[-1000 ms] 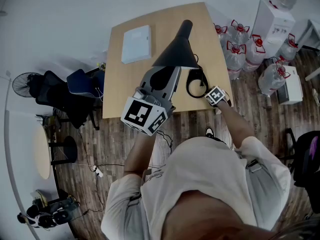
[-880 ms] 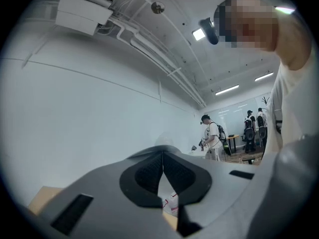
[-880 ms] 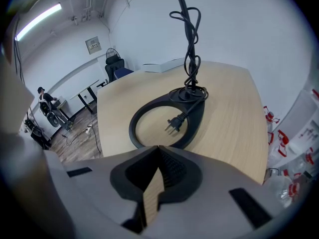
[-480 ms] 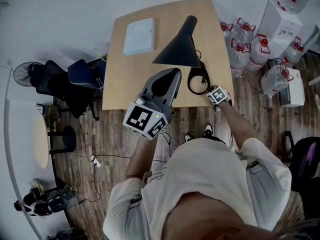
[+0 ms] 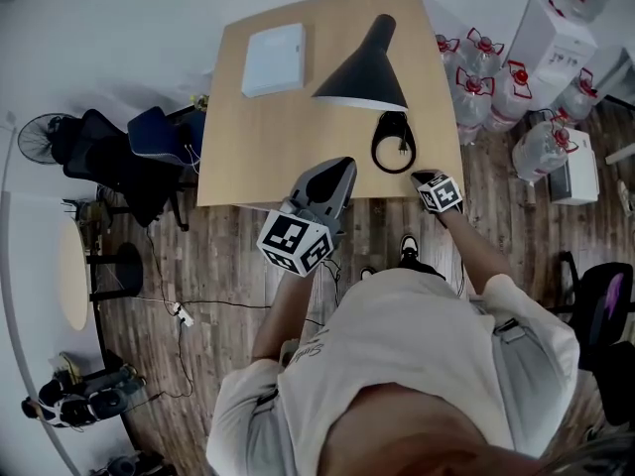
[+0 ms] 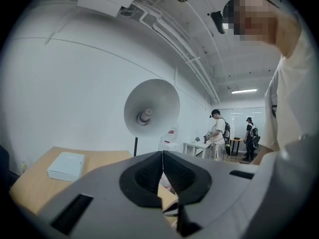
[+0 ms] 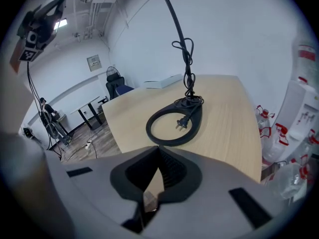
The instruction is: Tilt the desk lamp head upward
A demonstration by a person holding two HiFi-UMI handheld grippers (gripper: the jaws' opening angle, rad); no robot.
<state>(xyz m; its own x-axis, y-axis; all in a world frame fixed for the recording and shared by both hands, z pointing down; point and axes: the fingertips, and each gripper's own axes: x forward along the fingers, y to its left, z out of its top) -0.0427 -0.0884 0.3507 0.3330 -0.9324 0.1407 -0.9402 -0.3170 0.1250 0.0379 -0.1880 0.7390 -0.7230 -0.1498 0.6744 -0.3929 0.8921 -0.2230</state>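
The black desk lamp stands on the wooden table (image 5: 248, 157). Its cone head (image 5: 362, 62) is raised and its ring base (image 5: 394, 142) holds the coiled cord and plug (image 7: 180, 125). In the left gripper view the pale inside of the lamp head (image 6: 152, 108) faces me, ahead of and above the jaws. My left gripper (image 5: 342, 164) is shut on nothing, held in the air at the table's near edge, apart from the lamp. My right gripper (image 5: 429, 178) is also shut and empty, just short of the ring base (image 7: 174, 123). The thin stem (image 7: 179, 29) rises from the base.
A flat white box (image 5: 274, 46) lies at the table's far left. Several water bottles (image 5: 476, 58) and a dispenser (image 5: 561, 28) stand right of the table. An office chair (image 5: 109, 157) and a fan (image 5: 40, 142) stand to the left. Two people (image 6: 218, 133) are far back.
My left gripper has drawn back from just under the lamp head to the table's near edge. The right gripper has shifted slightly back from the ring base.
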